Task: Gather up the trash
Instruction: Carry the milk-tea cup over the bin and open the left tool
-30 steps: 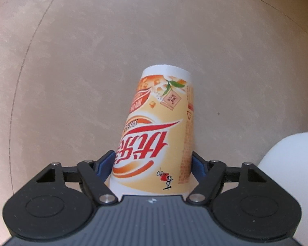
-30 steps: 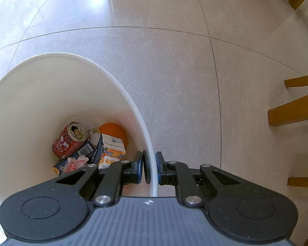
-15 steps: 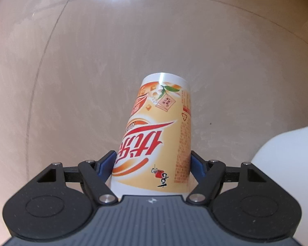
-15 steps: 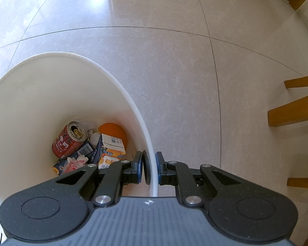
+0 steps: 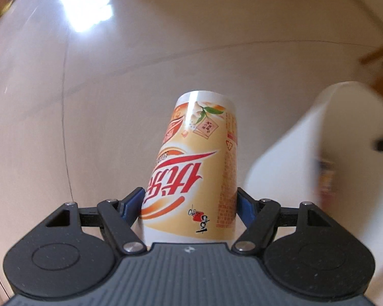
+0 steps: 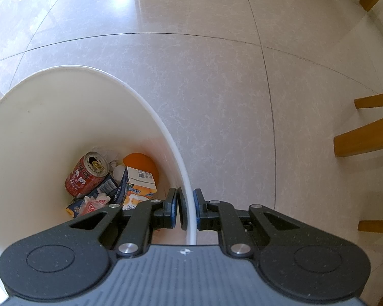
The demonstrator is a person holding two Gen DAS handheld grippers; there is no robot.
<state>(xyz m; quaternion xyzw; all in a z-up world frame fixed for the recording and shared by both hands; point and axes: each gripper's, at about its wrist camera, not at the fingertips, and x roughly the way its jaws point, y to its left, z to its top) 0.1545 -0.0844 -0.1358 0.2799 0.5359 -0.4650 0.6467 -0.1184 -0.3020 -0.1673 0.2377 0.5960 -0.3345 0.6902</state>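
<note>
The left gripper (image 5: 190,201) clamps a paper drink cup (image 5: 196,168) above the tiled floor (image 5: 115,89), left of the white trash bin (image 6: 71,117). The right gripper (image 6: 187,207) pinches the bin's rim, steadying it. The cup hangs by its wide end; a slack squeeze could let it slip, or too firm a one crush it, short of the bin holding a red can (image 6: 88,174) and cartons.

floor (image 6: 217,102): pale glossy tiles, dark grout | window glare (image 5: 86,7) | wooden furniture legs (image 6: 365,137) at right
</note>
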